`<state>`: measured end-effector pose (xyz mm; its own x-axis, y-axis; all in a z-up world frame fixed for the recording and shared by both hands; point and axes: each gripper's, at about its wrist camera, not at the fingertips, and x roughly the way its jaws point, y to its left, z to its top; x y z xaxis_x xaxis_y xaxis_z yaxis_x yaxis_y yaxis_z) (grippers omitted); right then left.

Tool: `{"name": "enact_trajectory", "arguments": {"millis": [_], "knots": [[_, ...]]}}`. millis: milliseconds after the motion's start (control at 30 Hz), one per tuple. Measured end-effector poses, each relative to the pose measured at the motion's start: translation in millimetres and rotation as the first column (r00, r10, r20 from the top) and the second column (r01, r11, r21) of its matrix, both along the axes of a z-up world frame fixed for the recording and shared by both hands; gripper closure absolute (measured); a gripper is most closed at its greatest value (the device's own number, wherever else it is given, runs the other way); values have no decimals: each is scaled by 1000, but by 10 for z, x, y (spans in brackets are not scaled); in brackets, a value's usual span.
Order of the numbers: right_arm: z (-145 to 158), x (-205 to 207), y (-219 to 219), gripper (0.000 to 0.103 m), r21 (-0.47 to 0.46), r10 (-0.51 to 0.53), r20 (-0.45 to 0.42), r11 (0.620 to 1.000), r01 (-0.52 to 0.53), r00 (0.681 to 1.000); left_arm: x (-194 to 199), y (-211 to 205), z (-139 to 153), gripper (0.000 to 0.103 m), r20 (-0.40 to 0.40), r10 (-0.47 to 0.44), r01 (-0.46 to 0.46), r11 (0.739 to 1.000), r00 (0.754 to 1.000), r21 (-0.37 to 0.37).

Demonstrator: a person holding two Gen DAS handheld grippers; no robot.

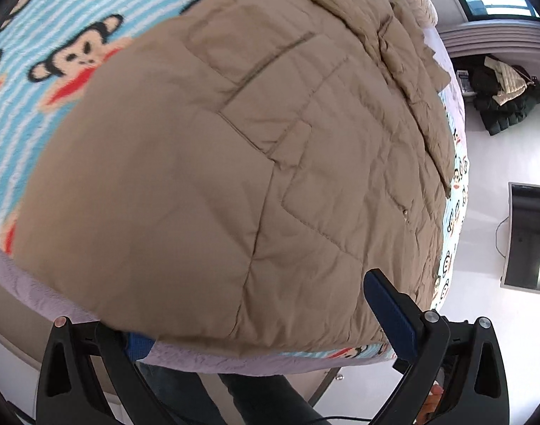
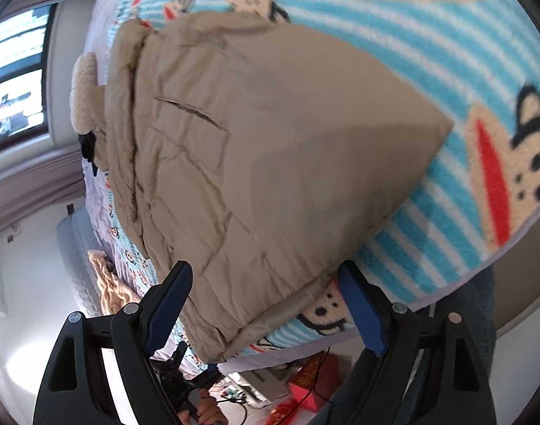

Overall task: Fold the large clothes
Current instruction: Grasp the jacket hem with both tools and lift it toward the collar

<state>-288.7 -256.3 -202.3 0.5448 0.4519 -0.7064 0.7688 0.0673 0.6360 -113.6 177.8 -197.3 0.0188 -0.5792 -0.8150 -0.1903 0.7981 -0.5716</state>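
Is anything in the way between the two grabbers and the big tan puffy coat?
Nothing visible is. The tan quilted coat lies spread on the blue striped monkey blanket, and its near hem already sits between the open fingers of the left gripper and the right gripper. No other object lies on that hem.

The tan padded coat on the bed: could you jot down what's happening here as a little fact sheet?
garment: tan quilted coat, lying flat, slit pocket visible
surface: monkey-print striped blanket on a bed
left gripper: open, at the coat's near hem, one finger hidden under the edge
right gripper: open, straddling the coat's near corner
contact: neither gripper visibly clamped on the fabric
background: dark clothes pile on the floor
fold: not yet started here
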Motion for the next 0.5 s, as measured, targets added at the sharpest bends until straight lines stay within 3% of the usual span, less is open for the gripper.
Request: {"name": "enact_trajectory", "arguments": {"millis": [33,100,133,167,200,233,267,300,333,367,500], "knots": [[-42,16,25,16,9,-4,-3,1000,4,1000,13,-28,-4,5,-3,-5,5,1000,1000,6],[-96,34,49,16,20,-20,-5,1000,20,1000,36,-50,-6,36,-12,-17,17,1000,1000,6],[-127,25,56,16,28,-34,-3,999,34,999,38,-47,-2,47,-18,-21,21,1000,1000,-3],[-139,24,62,16,38,-50,1,998,50,999,46,-31,7,67,-18,-24,24,1000,1000,-20],[-147,34,74,16,52,-67,13,996,66,998,51,-1,32,75,-12,-24,24,999,1000,-31],[-152,43,85,17,67,-79,26,995,77,997,68,24,96,79,7,-24,25,999,1000,-40],[-149,44,90,28,74,-89,35,994,86,995,78,43,144,86,22,-27,28,999,999,-45],[-131,54,93,40,71,-96,45,993,92,994,103,54,229,86,46,-33,36,998,998,-54],[-107,69,98,75,59,-93,47,994,90,995,121,61,319,86,72,-39,44,997,997,-60],[-92,71,107,92,50,-91,46,995,88,995,150,62,424,86,104,-50,57,996,993,-65],[163,185,128,94,-32,-58,103,998,62,993,293,36,785,86,209,-96,112,992,973,-65]]}}
